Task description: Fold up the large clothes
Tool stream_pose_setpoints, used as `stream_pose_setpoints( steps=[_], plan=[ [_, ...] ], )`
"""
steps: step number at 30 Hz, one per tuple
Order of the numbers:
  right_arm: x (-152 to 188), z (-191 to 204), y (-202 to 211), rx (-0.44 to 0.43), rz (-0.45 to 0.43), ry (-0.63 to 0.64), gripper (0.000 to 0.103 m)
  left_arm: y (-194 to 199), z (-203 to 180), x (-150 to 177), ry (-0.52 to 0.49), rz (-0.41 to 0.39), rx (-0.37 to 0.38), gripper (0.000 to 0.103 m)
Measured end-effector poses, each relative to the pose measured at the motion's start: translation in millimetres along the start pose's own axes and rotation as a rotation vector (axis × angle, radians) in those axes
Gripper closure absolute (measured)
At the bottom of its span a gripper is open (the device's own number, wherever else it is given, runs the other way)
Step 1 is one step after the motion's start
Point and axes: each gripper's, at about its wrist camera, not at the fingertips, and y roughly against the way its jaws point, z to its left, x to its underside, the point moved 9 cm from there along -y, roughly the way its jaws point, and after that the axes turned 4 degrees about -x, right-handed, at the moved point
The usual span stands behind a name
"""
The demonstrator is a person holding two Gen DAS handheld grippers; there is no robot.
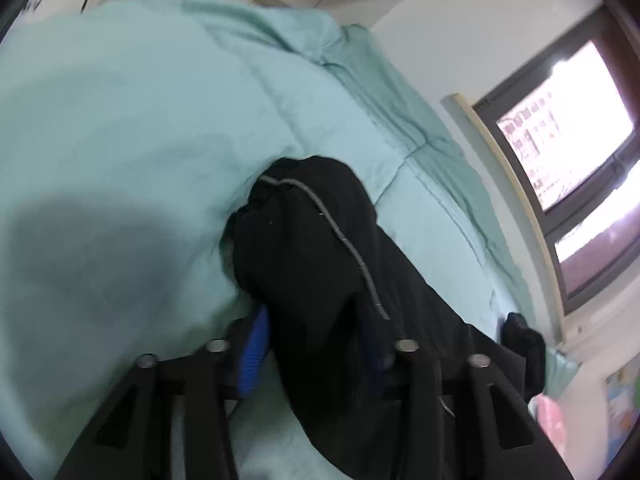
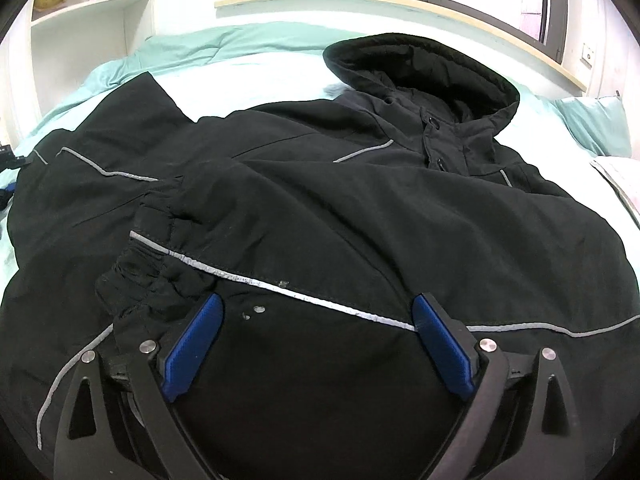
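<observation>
A black hooded jacket point(image 2: 360, 200) with grey reflective piping lies spread on a mint-green duvet point(image 2: 248, 76), its hood point(image 2: 420, 68) toward the window. One sleeve with an elastic cuff point(image 2: 148, 248) is folded across the body. My right gripper point(image 2: 319, 300) is open wide just over the jacket's lower front, with nothing pinched between its blue pads point(image 2: 196, 344). In the left wrist view my left gripper point(image 1: 316, 320) is shut on a bunched part of the jacket point(image 1: 312, 248). The black cloth drapes over its right pad and leaves only the left pad point(image 1: 254, 352) showing.
The duvet point(image 1: 140, 140) fills the left wrist view, with a window point(image 1: 568, 128) and its sill to the right. In the right wrist view white shelves point(image 2: 88, 28) holding a globe stand at the back left. A pale green pillow point(image 2: 596, 124) lies at the far right.
</observation>
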Motion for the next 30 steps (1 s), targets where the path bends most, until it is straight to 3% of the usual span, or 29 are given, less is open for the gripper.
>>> stream_pose_setpoints(
  steps=[3, 6, 10, 13, 16, 18, 20, 22, 23, 26, 30],
  plan=[
    [-1.2, 0.2, -2.4, 0.004, 0.008, 0.005, 0.006, 30.2, -6.5, -7.2, -0.038, -0.104, -0.008, 0.084],
    [-7.0, 6.1, 0.2, 0.008, 0.048, 0.025, 0.008, 67.2, -5.5, -7.6, -0.086, -0.178, -0.108, 0.084],
    [-39.6, 47.1, 28.4, -0.054, -0.004, 0.026, 0.017, 68.8, 12.2, 5.4, -0.096, -0.129, -0.224, 0.084],
    [-72.9, 114.1, 53.3, -0.218, -0.047, 0.036, 0.018, 35.8, 33.5, 21.1, -0.111, -0.03, -0.265, 0.084],
    [-93.3, 181.0, 63.1, -0.277, -0.075, 0.138, 0.018, 37.6, 38.1, 21.4, -0.094, -0.087, -0.153, 0.083],
    [-96.4, 222.5, 54.3, -0.276, -0.078, 0.216, 0.022, 42.2, 46.5, 18.7, -0.02, -0.088, -0.04, 0.08],
    [-91.5, 250.8, 35.5, -0.281, -0.053, 0.252, 0.035, 45.2, 52.8, 15.5, 0.06, -0.086, 0.079, 0.079],
    [-79.6, 273.5, 7.8, -0.289, -0.007, 0.276, 0.053, 46.7, 55.9, 13.3, 0.101, -0.095, 0.154, 0.077],
    [-71.7, 282.4, -8.2, -0.287, 0.02, 0.287, 0.056, 46.0, 58.2, 11.9, 0.116, -0.096, 0.177, 0.076],
    [-43.2, 293.9, -52.8, -0.251, 0.128, 0.294, 0.057, 40.9, 58.2, 8.8, 0.136, -0.104, 0.195, 0.073],
    [-36.6, 290.1, -60.1, -0.284, 0.161, 0.261, 0.056, 38.2, 47.1, 9.6, 0.043, -0.119, 0.095, 0.076]
  ],
)
